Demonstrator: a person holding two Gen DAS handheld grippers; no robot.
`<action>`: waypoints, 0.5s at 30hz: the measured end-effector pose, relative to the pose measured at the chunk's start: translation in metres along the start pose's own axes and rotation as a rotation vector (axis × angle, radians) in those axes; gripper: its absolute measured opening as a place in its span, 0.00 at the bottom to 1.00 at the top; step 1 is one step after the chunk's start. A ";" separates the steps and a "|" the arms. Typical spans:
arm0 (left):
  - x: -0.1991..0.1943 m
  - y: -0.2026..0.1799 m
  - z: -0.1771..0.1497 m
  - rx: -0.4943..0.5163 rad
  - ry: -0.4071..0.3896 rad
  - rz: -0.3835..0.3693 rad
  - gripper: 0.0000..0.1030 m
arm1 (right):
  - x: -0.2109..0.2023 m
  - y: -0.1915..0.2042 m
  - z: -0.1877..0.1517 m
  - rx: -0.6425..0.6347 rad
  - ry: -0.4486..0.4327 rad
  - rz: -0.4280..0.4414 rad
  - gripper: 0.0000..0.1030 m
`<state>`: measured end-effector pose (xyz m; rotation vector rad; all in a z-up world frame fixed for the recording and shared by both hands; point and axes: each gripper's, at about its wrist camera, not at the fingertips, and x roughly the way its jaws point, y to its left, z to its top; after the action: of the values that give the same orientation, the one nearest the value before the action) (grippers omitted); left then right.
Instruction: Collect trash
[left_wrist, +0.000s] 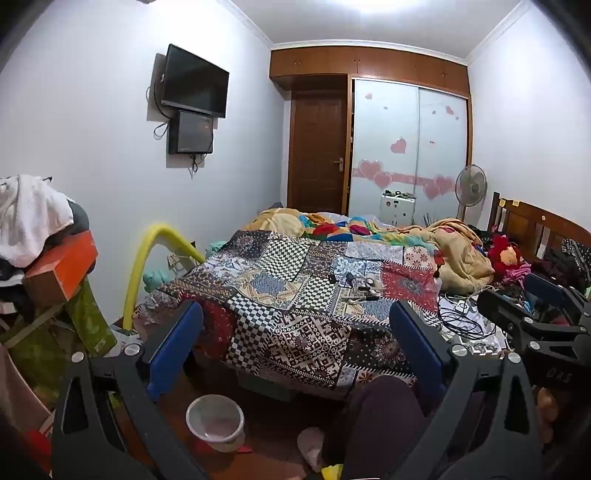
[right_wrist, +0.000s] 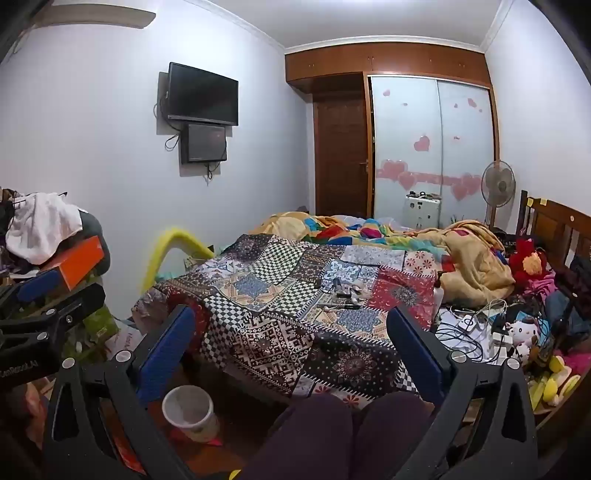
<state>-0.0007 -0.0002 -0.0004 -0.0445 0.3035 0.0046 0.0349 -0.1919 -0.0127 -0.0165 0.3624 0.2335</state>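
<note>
Both the left gripper (left_wrist: 295, 343) and the right gripper (right_wrist: 291, 347) hover with their blue-padded fingers (left_wrist: 173, 347) spread wide and holding nothing, facing the bed under its patchwork patterned cover (left_wrist: 295, 295). A round white plastic waste bin (left_wrist: 215, 422) stands on the wooden floor (left_wrist: 266, 435) at the foot of the bed, low between the fingers, and small dark and white odds and ends (left_wrist: 360, 290) lie scattered on the cover beside a tangle of cables (left_wrist: 461, 321)

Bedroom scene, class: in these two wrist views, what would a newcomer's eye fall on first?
The patchwork bedspread fills the middle, with small items scattered on it. On the left wall hangs a dark television, and a white bin stands on the floor beside the bed. Both tongs, left and right, are open and empty.
</note>
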 end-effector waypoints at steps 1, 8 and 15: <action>-0.001 -0.001 -0.001 0.001 0.003 -0.001 0.99 | 0.000 0.000 0.000 0.002 -0.002 0.000 1.00; 0.008 -0.004 -0.004 0.001 0.057 0.007 0.99 | -0.001 -0.001 0.000 0.019 -0.003 0.007 1.00; 0.007 0.002 -0.004 -0.011 0.057 0.004 0.99 | -0.001 0.000 0.001 0.019 -0.005 0.004 1.00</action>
<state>0.0048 0.0015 -0.0063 -0.0551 0.3610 0.0088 0.0339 -0.1924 -0.0116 0.0035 0.3596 0.2339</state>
